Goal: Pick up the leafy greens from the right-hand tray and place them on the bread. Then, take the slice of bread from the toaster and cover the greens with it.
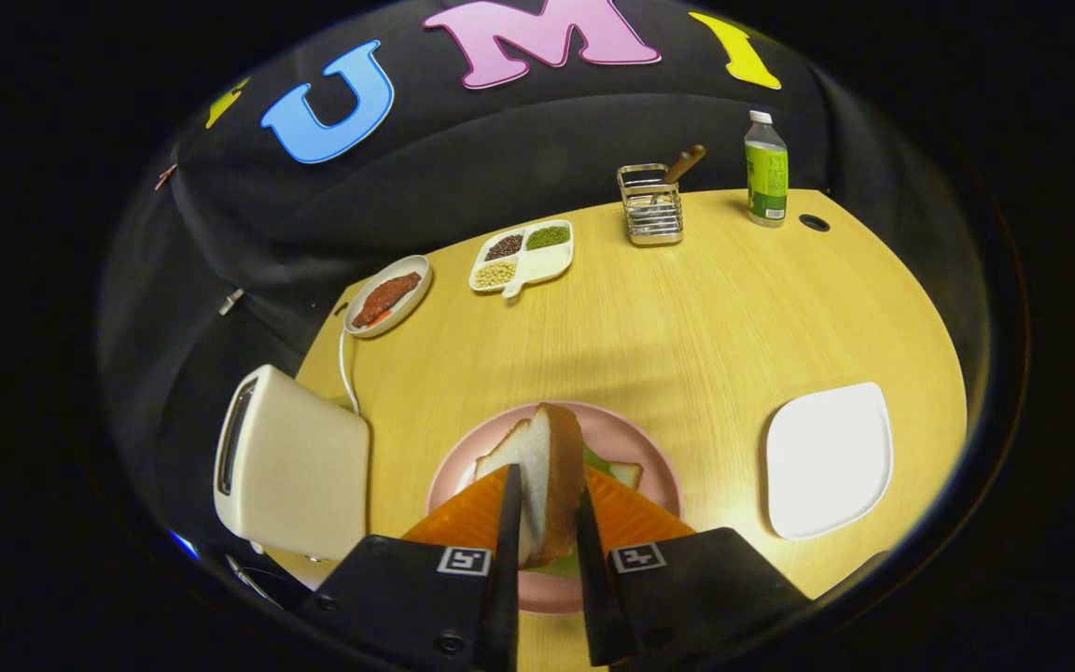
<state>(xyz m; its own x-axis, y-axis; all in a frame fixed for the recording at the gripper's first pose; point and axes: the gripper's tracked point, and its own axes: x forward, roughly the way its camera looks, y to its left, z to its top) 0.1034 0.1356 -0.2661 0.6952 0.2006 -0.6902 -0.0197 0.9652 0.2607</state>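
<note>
In the gripper view, I had the tongs [549, 523] pinching the slice of bread [547, 476] from both sides, one finger pressed on each broad face. The slice stood on edge between the fingers, crust edge to my right face, and its long axis ran straight ahead along the fingers and out past their tips.

The relation that mattered to me was slice against plate. The pink plate [635, 448] lay directly under and just ahead of the tongs, and on it I could make out a sliver of leafy greens [598, 460] just beside the held slice on its right, with a corner of the lower bread [629, 474] showing beyond them. So the greens were already on the bread, and the held slice hung above them, upright rather than flat. I judged that the coming move called for tipping the slice over so a broad face would meet the greens; released on edge, it could topple off to one side.

The toaster [290, 462] sat near the tongs to the left on the wooden surface [687, 317], its slot looking empty as far as I could tell. The white tray [829, 459] stood to the right of the plate, apart from it, with nothing on it.
</note>
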